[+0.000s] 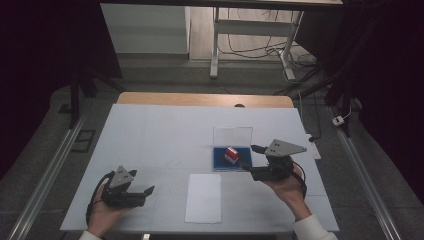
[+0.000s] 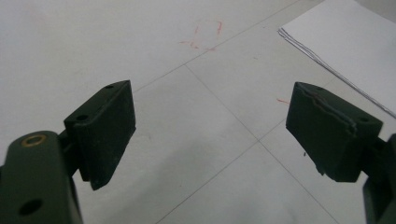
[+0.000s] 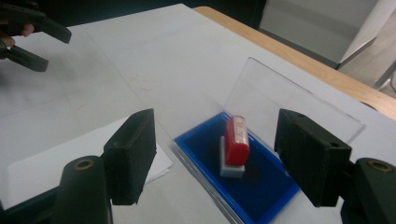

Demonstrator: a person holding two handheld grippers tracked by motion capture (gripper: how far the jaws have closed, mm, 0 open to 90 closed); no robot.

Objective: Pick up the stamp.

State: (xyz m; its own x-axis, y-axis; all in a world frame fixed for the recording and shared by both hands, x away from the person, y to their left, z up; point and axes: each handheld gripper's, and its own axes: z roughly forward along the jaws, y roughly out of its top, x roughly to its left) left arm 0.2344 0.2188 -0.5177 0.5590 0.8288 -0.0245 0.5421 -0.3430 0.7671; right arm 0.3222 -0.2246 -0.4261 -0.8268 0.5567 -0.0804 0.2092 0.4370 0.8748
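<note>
Stamp work turns on the right gripper (image 1: 248,168): its jaws stand apart, empty, just short of the red-handled rubber stamp (image 3: 235,142) upright on the blue ink pad (image 3: 261,186) in its clear-lidded case on the counter (image 1: 150,135). Left gripper (image 1: 148,191), jaws apart, rests well away.

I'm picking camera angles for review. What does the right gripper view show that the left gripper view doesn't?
Right gripper view: a red stamp standing on a blue ink pad in a case with its clear lid raised, framed by the open right claw, plus the left claw farther off.

Left gripper view: faint red marks on the table, beyond the open, empty left claw.

Both: the white paper and the white table.
</note>
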